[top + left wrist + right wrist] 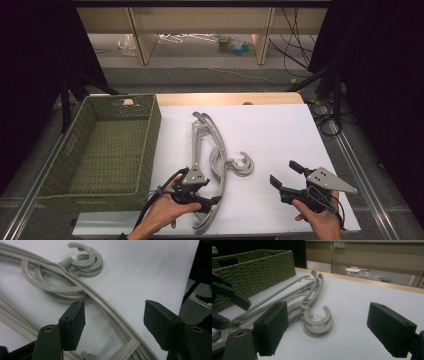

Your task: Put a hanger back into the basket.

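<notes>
A stack of several pale grey plastic hangers lies on the white table top, with their hooks curling to the right. My left gripper is low over the near end of the stack. In the left gripper view it stands open, with a hanger arm running between the jaws and neither pad pressing on it. My right gripper is held to the right of the hangers, apart from them. It is open with nothing between its jaws, and the hooks lie ahead of it.
A green woven basket stands at the table's left, beside the hangers, and its wall shows in the right gripper view. Beyond the table's far edge is a floor with cables, stand legs and loose items.
</notes>
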`<state>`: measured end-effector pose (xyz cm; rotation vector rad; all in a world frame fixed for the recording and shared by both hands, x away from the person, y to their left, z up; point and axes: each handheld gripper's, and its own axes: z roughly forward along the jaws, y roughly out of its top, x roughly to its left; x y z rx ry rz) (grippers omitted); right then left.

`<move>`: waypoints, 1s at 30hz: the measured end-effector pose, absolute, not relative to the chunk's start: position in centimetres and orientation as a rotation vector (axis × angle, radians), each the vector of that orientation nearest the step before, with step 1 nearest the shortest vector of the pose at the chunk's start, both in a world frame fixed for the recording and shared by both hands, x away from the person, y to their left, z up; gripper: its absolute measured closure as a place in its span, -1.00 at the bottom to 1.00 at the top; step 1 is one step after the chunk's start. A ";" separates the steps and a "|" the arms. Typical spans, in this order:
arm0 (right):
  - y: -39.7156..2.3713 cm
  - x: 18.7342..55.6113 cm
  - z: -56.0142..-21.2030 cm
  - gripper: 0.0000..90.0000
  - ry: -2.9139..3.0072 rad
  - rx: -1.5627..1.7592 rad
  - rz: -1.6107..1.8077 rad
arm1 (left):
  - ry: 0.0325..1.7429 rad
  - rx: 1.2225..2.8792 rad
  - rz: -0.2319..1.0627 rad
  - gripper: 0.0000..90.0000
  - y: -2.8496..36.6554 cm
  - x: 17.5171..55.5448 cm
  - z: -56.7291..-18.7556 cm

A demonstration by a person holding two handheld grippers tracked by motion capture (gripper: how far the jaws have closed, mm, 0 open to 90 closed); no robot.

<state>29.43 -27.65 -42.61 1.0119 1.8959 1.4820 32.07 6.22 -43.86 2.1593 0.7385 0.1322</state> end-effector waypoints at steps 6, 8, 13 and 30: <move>-27.5 29.4 -42.7 -0.59 1.916 1.043 1.496 | 0.800 2.223 0.065 -0.19 4.4 33.9 -45.0; -27.5 29.3 -42.7 -0.57 1.927 1.044 1.470 | 0.782 2.237 0.049 -0.18 4.2 34.3 -45.2; -27.5 29.2 -42.6 -0.57 1.933 1.029 1.478 | 0.762 2.314 0.059 -0.16 3.5 35.1 -45.5; -27.5 29.5 -42.7 -0.53 1.940 0.998 1.478 | 0.865 2.369 -0.012 0.24 2.0 36.5 -46.9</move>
